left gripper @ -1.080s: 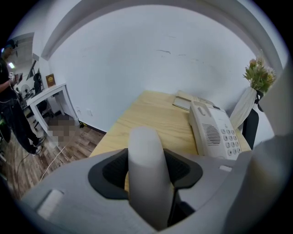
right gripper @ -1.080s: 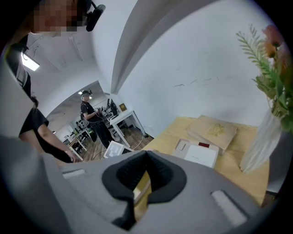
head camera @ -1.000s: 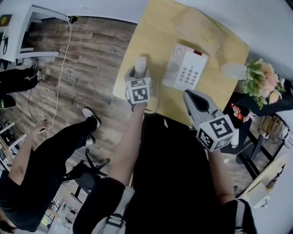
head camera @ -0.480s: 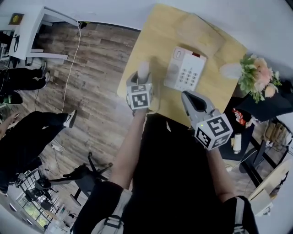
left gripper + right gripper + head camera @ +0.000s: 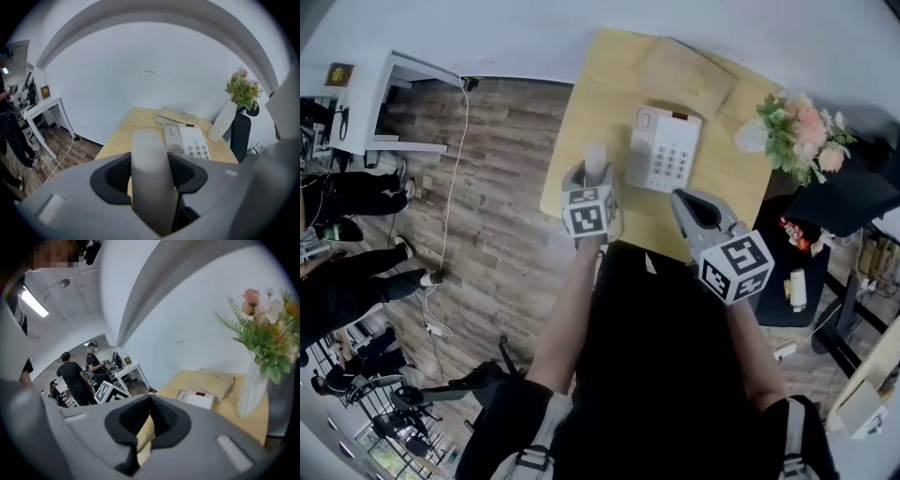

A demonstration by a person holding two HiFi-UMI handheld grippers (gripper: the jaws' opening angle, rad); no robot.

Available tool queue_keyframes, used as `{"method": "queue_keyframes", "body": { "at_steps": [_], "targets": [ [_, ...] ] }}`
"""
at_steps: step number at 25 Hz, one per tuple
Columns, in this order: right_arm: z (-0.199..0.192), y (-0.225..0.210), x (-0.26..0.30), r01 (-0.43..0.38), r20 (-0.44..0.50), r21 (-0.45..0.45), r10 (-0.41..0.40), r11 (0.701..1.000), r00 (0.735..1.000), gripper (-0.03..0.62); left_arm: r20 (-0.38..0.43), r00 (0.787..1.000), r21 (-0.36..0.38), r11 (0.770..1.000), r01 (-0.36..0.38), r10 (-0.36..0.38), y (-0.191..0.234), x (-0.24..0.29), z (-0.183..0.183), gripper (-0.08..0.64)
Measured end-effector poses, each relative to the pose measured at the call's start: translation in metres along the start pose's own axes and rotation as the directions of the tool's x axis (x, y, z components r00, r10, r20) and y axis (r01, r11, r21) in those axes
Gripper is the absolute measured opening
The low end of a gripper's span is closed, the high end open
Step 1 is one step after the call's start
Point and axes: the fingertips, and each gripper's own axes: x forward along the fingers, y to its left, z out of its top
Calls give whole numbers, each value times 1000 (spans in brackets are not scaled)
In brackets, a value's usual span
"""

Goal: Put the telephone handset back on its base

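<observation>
White plastic handset, gripped upright by the left gripper, has drawn nearer the white keypad base ahead of its jaws; seating remains, and the right gripper is closed, empty.

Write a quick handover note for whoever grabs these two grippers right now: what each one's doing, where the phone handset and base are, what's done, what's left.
Left gripper: shut on the handset, held upright by the table's near edge.
Right gripper: jaws together, nothing in them.
Base: on the wooden table, just ahead and right of the handset; cradle on its left side is empty.
Done: handset is in the grip.
Left: carry it over the cradle, lay it down, release.
</observation>
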Motion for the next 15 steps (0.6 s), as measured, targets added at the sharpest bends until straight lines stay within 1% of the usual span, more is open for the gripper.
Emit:
{"method": "queue_keyframes", "body": {
  "at_steps": [7,12,15],
  "targets": [
    [1,-13,-21,54,36,28,-55,998,998,2,16,998,8,998,57,-58,-33,9,15,238],
    [1,-24,-33,101,56,57,-104,993,993,2,-4,996,47,995,92,-92,-54,24,20,238],
    [1,-30,-39,125,63,71,-130,990,990,2,-23,996,72,993,93,-91,-60,35,20,238]
  ]
}}
